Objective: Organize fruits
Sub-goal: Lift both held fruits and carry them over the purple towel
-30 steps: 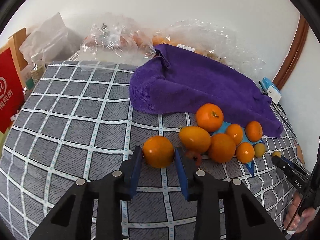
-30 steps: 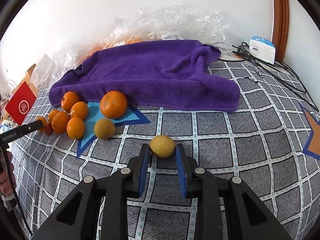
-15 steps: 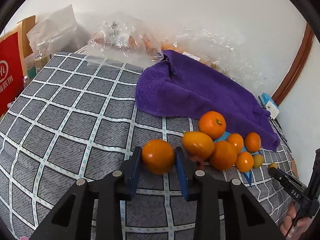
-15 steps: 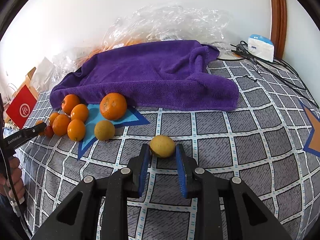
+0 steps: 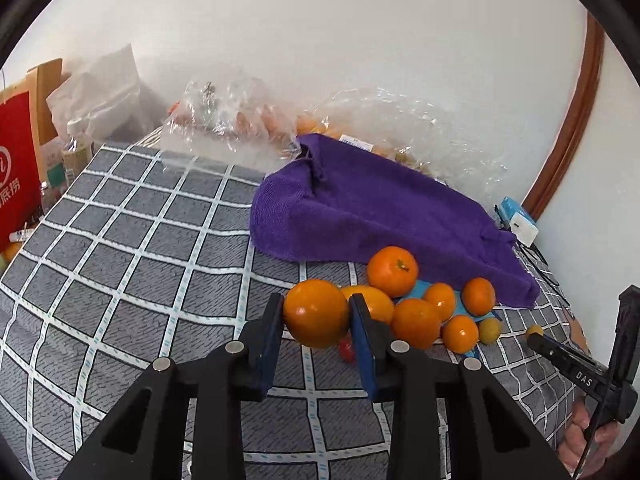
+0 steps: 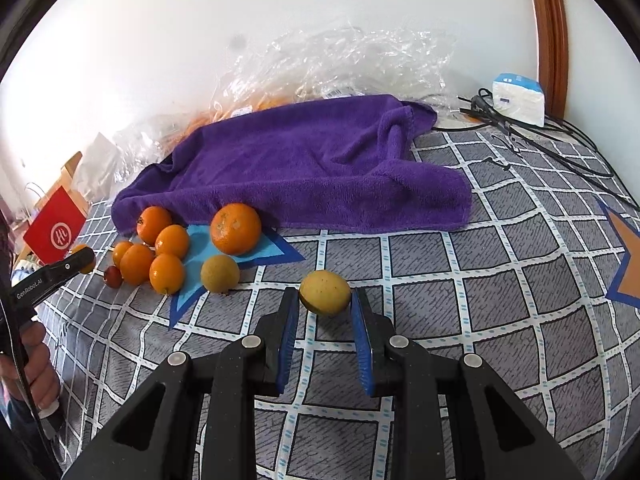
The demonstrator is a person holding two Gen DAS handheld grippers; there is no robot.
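My left gripper [image 5: 316, 305] is shut on a round orange [image 5: 316, 316], held just in front of a pile of several oranges [image 5: 416, 322]; the orange looks slightly raised off the grey checked cloth [image 5: 132, 264]. A small red fruit [image 5: 346, 351] lies under it. My right gripper [image 6: 325, 297] is shut on a yellow-green fruit [image 6: 325, 292], low over the cloth to the right of the same pile [image 6: 168, 248]. A second yellow-green fruit [image 6: 220, 274] lies on a blue star patch [image 6: 276, 250]. In each wrist view the other gripper shows at the frame's edge.
A purple towel [image 6: 304, 168] is draped behind the pile. Crumpled clear bags holding fruit [image 5: 240, 124] line the wall. A red bag [image 5: 16, 168] stands at the far left. A white box [image 6: 518, 98] and black cables [image 6: 560, 148] lie at the back right.
The left gripper closed on the orange and tilted upward, so the orange now sits in front of the pile. The right gripper keeps its grip on the yellow-green fruit, unmoved.
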